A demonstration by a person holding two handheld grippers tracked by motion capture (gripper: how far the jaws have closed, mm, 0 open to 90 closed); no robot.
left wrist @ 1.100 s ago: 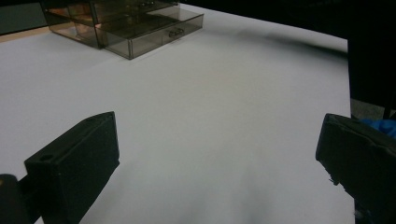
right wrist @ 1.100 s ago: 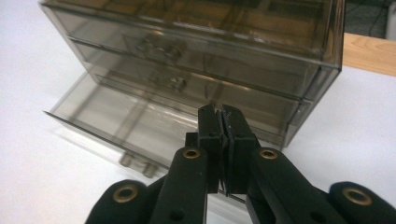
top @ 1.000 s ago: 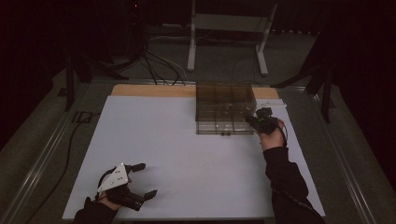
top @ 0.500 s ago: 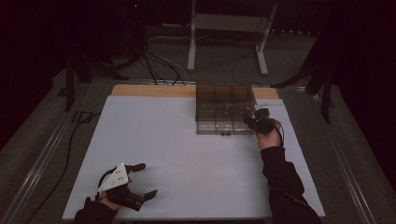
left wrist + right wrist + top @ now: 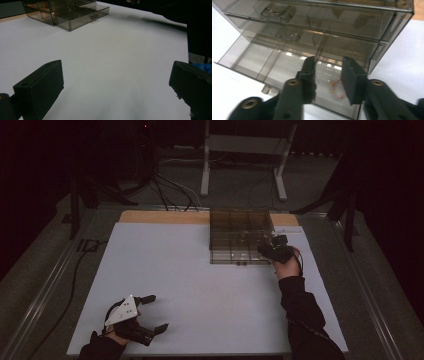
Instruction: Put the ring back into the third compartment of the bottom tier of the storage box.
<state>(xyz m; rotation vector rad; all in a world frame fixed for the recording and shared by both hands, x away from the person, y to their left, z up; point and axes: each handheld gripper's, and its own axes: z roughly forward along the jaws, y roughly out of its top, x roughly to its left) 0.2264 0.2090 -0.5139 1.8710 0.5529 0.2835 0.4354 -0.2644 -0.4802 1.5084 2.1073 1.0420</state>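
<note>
A smoky clear drawer box (image 5: pixel 240 232) stands at the back right of the white board (image 5: pixel 200 270). Its bottom drawer (image 5: pixel 269 62) is pulled out. My right gripper (image 5: pixel 267 249) hovers over the drawer's right end. Its jaws (image 5: pixel 329 62) have just been opening and stand apart with nothing between the pads. A small gold chain (image 5: pixel 334 88) lies on the drawer floor below them. My left gripper (image 5: pixel 159 312) rests open at the board's front left, holding nothing (image 5: pixel 117 75). The drawer box (image 5: pixel 67 12) shows far off in the left gripper view.
The box's upper drawers (image 5: pixel 319 22) are closed, with clear handles. A wooden strip (image 5: pixel 160 216) borders the board's far edge. Cables (image 5: pixel 170 190) and a stand's legs (image 5: pixel 240 165) lie on the floor beyond the table. A metal rail (image 5: pixel 45 285) runs along the left side.
The right gripper has edged slightly left at the box's front right corner. The left hand and gripper have stayed where they were.
</note>
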